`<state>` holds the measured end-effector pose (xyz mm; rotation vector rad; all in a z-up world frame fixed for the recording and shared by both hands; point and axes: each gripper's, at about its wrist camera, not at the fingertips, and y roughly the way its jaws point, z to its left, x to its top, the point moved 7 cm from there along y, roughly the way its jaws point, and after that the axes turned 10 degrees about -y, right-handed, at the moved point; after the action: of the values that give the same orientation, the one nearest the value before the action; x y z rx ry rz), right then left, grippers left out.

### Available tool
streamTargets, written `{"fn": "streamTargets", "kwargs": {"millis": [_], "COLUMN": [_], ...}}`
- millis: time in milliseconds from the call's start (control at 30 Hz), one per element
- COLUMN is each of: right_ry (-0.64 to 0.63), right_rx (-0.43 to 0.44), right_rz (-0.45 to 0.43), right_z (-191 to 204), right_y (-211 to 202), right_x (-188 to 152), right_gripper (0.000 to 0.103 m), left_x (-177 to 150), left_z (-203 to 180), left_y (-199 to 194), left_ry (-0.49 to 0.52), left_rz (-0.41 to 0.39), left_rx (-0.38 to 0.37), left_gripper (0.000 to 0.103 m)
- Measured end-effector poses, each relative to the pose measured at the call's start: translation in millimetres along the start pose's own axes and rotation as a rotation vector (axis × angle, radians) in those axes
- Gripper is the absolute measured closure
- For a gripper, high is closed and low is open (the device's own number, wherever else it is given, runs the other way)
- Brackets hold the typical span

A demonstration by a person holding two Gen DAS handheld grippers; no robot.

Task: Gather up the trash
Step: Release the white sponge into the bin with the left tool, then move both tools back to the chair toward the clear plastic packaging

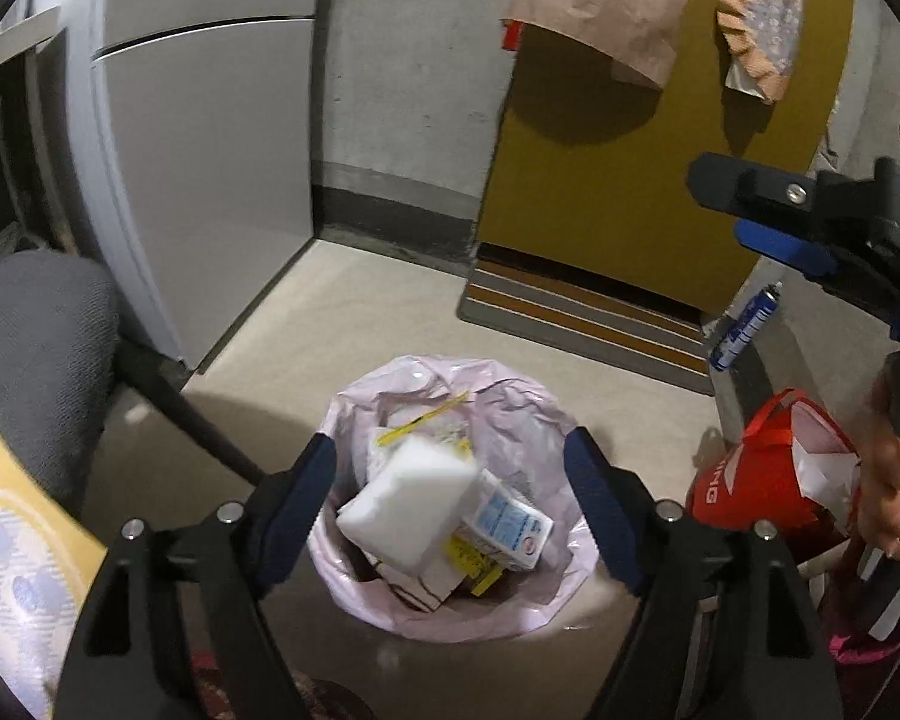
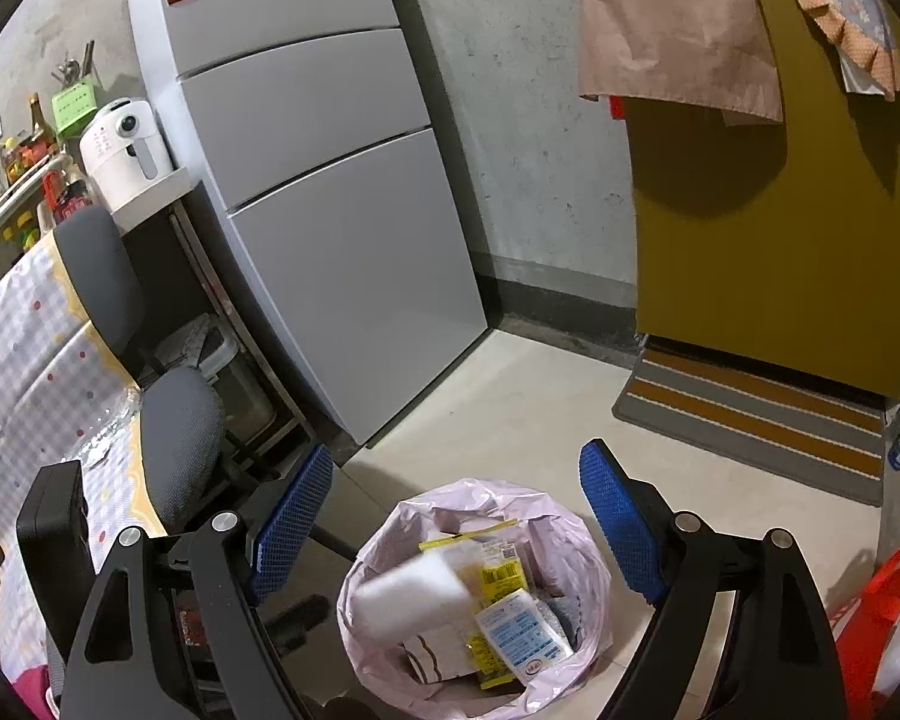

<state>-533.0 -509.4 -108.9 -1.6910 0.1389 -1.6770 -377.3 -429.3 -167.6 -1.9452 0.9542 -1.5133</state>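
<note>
The trash bin (image 1: 450,540) stands on the floor, a white block (image 1: 408,498) atop its litter; chair (image 1: 30,360) left, refrigerator (image 1: 210,180) behind that, doormat (image 1: 588,312) beyond, bag (image 1: 768,468) right

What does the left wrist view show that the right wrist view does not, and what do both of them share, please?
Only the left wrist view shows the right gripper from outside, a hand beside the red bag, and the whole blue spray can.

Only the right wrist view shows the white air fryer, the bottles on the counter, and the dotted tablecloth.

Both show the pink-lined trash bin, the blurred white sponge over it, the grey fridge and the striped mat.
</note>
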Motion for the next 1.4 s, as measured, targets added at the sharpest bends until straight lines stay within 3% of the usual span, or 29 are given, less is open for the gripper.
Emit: {"fn": "streamTargets", "kwargs": {"millis": [167, 367, 767, 1133, 1400], "right_ry": [-0.003, -0.067, -0.288, -0.453, -0.456], "right_rx": [0.032, 0.122, 0.359, 0.514, 0.551], "right_rz": [-0.012, -0.016, -0.006, 0.045, 0.075], "right_z": [13.4, 59.6, 209.9, 333.9, 403.7], "right_y": [-2.7, -2.0, -2.5, 22.9, 74.5], "right_x": [1.7, 8.0, 19.7, 26.0, 46.7], "right_gripper": [0.019, 0.019, 0.019, 0.019, 0.019], "left_x": [3.2, -5.5, -33.2, -58.6, -42.6], "left_z": [42.4, 96.1, 160.0, 275.1, 345.1], "left_y": [-36.9, -97.2, -194.6, -266.2, -287.3], "left_ry": [-0.087, -0.197, -0.319, -0.525, -0.604], "left_rz": [-0.081, -0.176, -0.306, -0.336, -0.336], "left_rx": [0.117, 0.255, 0.445, 0.62, 0.688], "left_gripper": [0.024, 0.024, 0.017, 0.017, 0.017]}}
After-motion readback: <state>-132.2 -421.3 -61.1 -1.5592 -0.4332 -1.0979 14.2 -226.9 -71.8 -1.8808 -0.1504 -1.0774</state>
